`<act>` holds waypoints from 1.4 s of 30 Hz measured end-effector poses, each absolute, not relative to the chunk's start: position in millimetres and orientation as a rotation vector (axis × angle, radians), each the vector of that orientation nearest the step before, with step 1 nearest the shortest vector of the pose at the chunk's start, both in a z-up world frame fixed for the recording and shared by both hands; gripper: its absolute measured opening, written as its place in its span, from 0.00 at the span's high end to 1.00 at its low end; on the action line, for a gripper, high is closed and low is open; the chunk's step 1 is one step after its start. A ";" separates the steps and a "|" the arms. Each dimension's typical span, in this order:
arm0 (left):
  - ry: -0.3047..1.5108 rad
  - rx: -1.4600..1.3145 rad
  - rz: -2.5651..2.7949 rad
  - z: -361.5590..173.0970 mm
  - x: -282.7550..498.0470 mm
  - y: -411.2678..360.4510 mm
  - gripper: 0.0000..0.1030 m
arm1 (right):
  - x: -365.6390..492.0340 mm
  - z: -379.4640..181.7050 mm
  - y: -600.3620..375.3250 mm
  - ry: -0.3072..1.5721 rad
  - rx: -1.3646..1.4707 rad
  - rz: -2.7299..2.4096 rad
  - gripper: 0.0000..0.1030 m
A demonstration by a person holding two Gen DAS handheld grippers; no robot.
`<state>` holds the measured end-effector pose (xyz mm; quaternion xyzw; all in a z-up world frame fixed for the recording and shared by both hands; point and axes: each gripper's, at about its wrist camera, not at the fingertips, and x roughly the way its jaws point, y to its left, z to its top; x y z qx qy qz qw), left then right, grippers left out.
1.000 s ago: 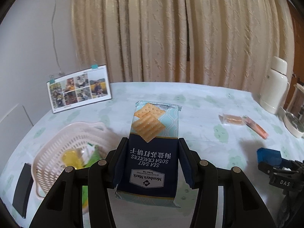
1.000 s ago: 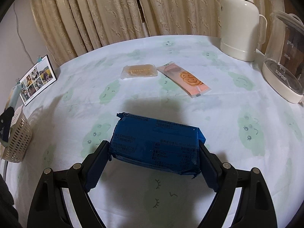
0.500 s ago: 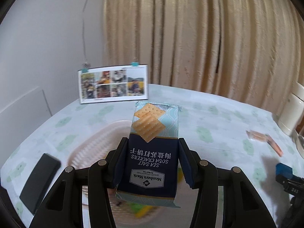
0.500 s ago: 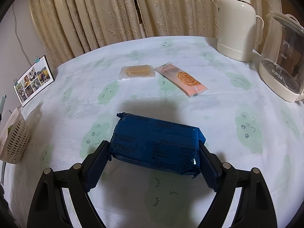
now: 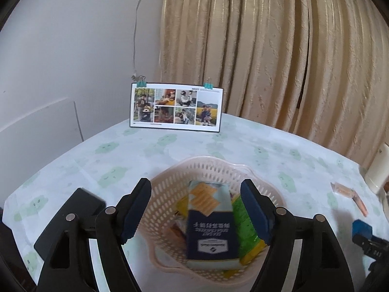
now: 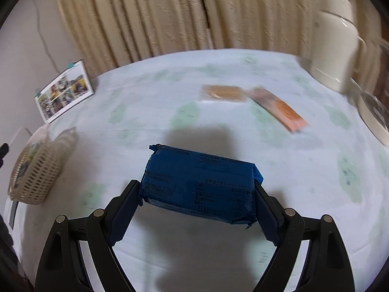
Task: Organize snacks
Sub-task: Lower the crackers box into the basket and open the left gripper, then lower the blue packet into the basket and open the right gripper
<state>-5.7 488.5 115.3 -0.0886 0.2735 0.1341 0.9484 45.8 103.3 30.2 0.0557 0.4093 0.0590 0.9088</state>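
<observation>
While over the basket (image 5: 167,187), left gripper (image 5: 195,210) gaped wide, crackers (image 5: 210,221) lying loose inside, long axis running away from the camera, cracker picture at the far end. Right gripper (image 6: 197,198) clamped blue pack (image 6: 199,185) crosswise, right of basket. Risk: landing atop crackers, sliding over the rim.

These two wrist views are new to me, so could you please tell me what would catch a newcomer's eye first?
In the right wrist view, the dark blue snack packet clamped in the right hand-held gripper above the tablecloth dominates. In the left wrist view, the sea salt soda cracker pack lies in the pale plastic basket, between the fingers of the open left hand-held gripper. Behind the basket, a photo collage card stands before the beige curtain.
</observation>
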 end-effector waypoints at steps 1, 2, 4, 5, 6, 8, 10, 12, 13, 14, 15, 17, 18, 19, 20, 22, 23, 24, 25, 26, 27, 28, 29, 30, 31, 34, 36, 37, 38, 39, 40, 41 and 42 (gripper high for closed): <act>0.557 -0.179 0.275 114.6 -6.9 490.1 0.26 | 46.6 33.8 110.7 0.838 0.110 0.137 0.17; 0.556 -0.179 0.278 113.8 -8.2 490.9 0.26 | 47.5 38.9 120.2 0.830 0.104 0.159 0.17; 0.554 -0.180 0.283 112.2 -10.4 492.8 0.26 | 49.2 46.5 135.4 0.818 0.096 0.192 0.17; 0.555 -0.182 0.282 111.3 -11.6 493.8 0.26 | 49.9 50.4 143.4 0.812 0.091 0.207 0.17; 0.555 -0.184 0.282 110.7 -12.2 494.6 0.26 | 51.4 53.8 151.4 0.807 0.087 0.223 0.17; 0.554 -0.187 0.286 109.7 -14.6 497.7 0.26 | 53.1 60.4 166.5 0.800 0.079 0.254 0.17; 0.550 -0.188 0.295 110.2 -17.6 500.6 0.26 | 54.9 66.4 183.0 0.791 0.068 0.287 0.17; 0.543 -0.196 0.303 110.7 -21.5 505.7 0.26 | 55.9 72.6 202.3 0.779 0.052 0.323 0.17; 0.538 -0.202 0.307 111.4 -24.0 508.7 0.26 | 55.8 75.7 212.4 0.773 0.044 0.342 0.17; 0.535 -0.205 0.311 112.0 -26.4 511.3 0.26 | 56.2 78.8 224.4 0.766 0.036 0.366 0.17; 0.533 -0.206 0.313 112.6 -27.4 513.1 0.26 | 56.7 81.5 236.7 0.761 0.027 0.389 0.17; 0.528 -0.209 0.322 113.2 -32.1 519.3 0.26 | 56.4 85.5 257.6 0.751 0.013 0.430 0.17; 0.525 -0.213 0.327 113.3 -34.5 522.4 0.26 | 56.1 87.3 267.9 0.747 0.006 0.450 0.17; 0.523 -0.217 0.332 113.6 -36.8 525.7 0.26 | 55.5 87.8 273.5 0.745 0.003 0.463 0.17; 0.522 -0.221 0.336 113.7 -38.5 527.9 0.26 | 55.7 89.3 286.6 0.741 -0.005 0.489 0.17; 0.520 -0.236 0.346 112.5 -42.2 535.1 0.26 | 56.3 90.4 304.8 0.742 -0.015 0.528 0.17; 0.520 -0.242 0.351 111.4 -43.5 538.9 0.26 | 56.3 90.7 312.7 0.744 -0.018 0.547 0.17; 0.521 -0.247 0.355 110.4 -44.4 541.7 0.26 | 56.4 90.7 320.4 0.747 -0.020 0.566 0.17; 0.523 -0.251 0.358 109.1 -45.4 544.6 0.26 | 57.1 90.6 328.7 0.750 -0.021 0.588 0.16; 0.524 -0.254 0.360 108.2 -46.8 545.9 0.26 | 58.1 90.1 337.5 0.756 -0.024 0.612 0.16; 0.526 -0.258 0.363 107.0 -47.5 548.0 0.26 | 58.6 89.5 343.5 0.760 -0.026 0.629 0.16; 0.528 -0.263 0.365 105.9 -48.2 549.7 0.26 | 60.8 88.0 351.4 0.766 -0.029 0.648 0.15; 0.529 -0.266 0.366 104.8 -49.5 551.3 0.26 | 61.7 86.6 354.7 0.769 -0.030 0.651 0.14; 0.530 -0.269 0.366 104.4 -50.2 551.7 0.26 | 63.6 85.2 358.0 0.772 -0.030 0.648 0.14; 0.530 -0.272 0.366 103.8 -50.6 552.5 0.26 | 65.1 84.3 358.5 0.775 -0.028 0.649 0.14; 0.532 -0.279 0.362 102.4 -52.1 553.9 0.26 | 68.8 81.0 356.3 0.785 -0.014 0.646 0.13; 0.533 -0.279 0.360 102.2 -51.7 553.8 0.26 | 70.2 80.0 349.5 0.788 -0.001 0.636 0.13; 0.535 -0.278 0.357 101.5 -51.1 553.5 0.26 | 71.5 79.9 347.3 0.789 0.005 0.632 0.13; 0.537 -0.276 0.355 101.2 -50.5 552.8 0.26 | 71.7 80.3 342.4 0.789 0.017 0.626 0.13; 0.538 -0.275 0.352 101.2 -50.4 551.9 0.26 | 72.3 80.8 339.4 0.789 0.025 0.623 0.13; 0.538 -0.272 0.348 101.0 -50.2 550.8 0.26 | 74.1 80.8 336.7 0.788 0.032 0.618 0.13; 0.538 -0.271 0.348 101.4 -50.8 549.7 0.26 | 74.8 81.2 333.4 0.786 0.038 0.615 0.13; 0.536 -0.269 0.345 102.0 -51.3 548.3 0.26 | 74.7 81.8 329.0 0.783 0.043 0.607 0.13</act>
